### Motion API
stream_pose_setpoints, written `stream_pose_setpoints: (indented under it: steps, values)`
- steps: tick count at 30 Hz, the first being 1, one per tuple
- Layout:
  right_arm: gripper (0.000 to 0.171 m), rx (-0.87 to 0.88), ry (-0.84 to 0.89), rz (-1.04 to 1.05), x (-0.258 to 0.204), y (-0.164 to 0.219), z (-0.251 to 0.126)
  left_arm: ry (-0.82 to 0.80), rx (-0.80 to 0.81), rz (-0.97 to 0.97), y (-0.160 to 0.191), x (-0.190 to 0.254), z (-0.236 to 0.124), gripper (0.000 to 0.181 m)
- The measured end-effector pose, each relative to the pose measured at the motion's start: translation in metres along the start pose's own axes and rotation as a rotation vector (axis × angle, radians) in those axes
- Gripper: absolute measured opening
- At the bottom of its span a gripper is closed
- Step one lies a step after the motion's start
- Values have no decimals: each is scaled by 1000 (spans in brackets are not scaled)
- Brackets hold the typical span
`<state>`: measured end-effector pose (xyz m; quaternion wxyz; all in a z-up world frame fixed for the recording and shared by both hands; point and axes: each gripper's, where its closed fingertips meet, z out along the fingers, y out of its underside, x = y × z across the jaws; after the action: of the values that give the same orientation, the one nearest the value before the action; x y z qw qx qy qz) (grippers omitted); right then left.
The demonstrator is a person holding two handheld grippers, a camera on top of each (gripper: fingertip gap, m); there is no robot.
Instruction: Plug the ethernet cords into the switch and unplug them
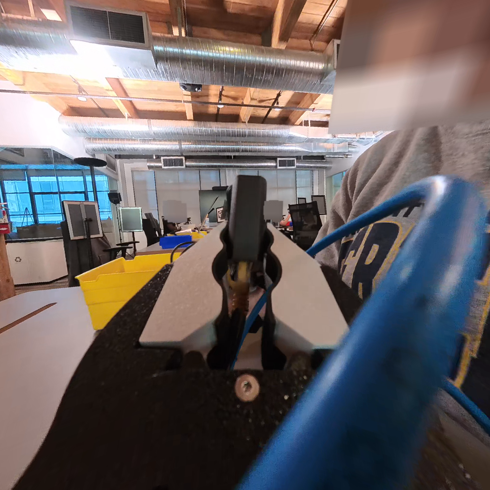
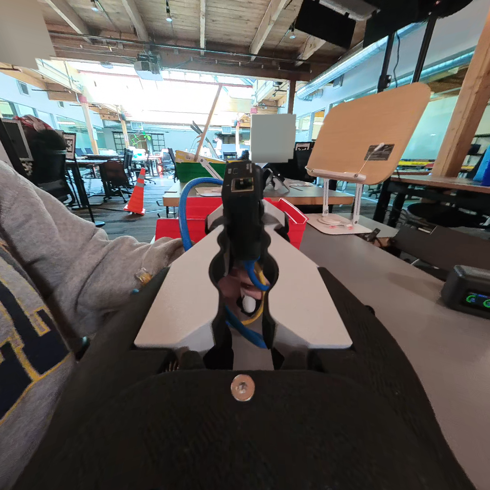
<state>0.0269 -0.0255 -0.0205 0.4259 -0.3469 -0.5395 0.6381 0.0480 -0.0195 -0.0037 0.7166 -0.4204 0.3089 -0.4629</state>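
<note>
My left gripper [image 1: 246, 236] is shut on a small black switch [image 1: 246, 209], held up in the air. A yellow ethernet cord's plug [image 1: 240, 275] sits in the switch's near end, and a thin blue cord [image 1: 254, 313] runs beside it. A thick, blurred loop of blue cord [image 1: 392, 331] crosses close to the camera at the right. My right gripper [image 2: 242, 238] is shut on the black switch [image 2: 241, 212], whose upper face shows one empty port [image 2: 241, 184]. Blue [image 2: 253, 275] and yellow [image 2: 258, 313] cords leave its near end. A loose clear plug [image 2: 143, 275] lies against a grey sleeve.
A person in a grey sweatshirt [image 1: 397, 185] stands close, also in the right wrist view [image 2: 53, 238]. A yellow bin [image 1: 114, 278] sits on the grey table [image 1: 39, 344]. A red bin [image 2: 291, 214], a wooden board on a stand [image 2: 366, 138] and a black device with a screen [image 2: 466, 294] are on the table. Both grippers' tips are close together, under 4 cm apart.
</note>
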Motion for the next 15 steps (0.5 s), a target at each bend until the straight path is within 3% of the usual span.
stream_pose_setpoints:
  steps: [4,8,12,15]
  values:
    - [21,-37,53,-57,7,1,0,-31,-10,-45,1,-6,-1,24]
    - [21,-148,198,-149,33,-1,-11,-196,-53,8,-1,-29,-8,46]
    - [21,-273,406,-363,64,-21,-34,-354,-184,98,4,-50,-23,46]
    - [21,-399,522,-524,80,-34,-51,-557,-380,169,19,-78,-46,37]
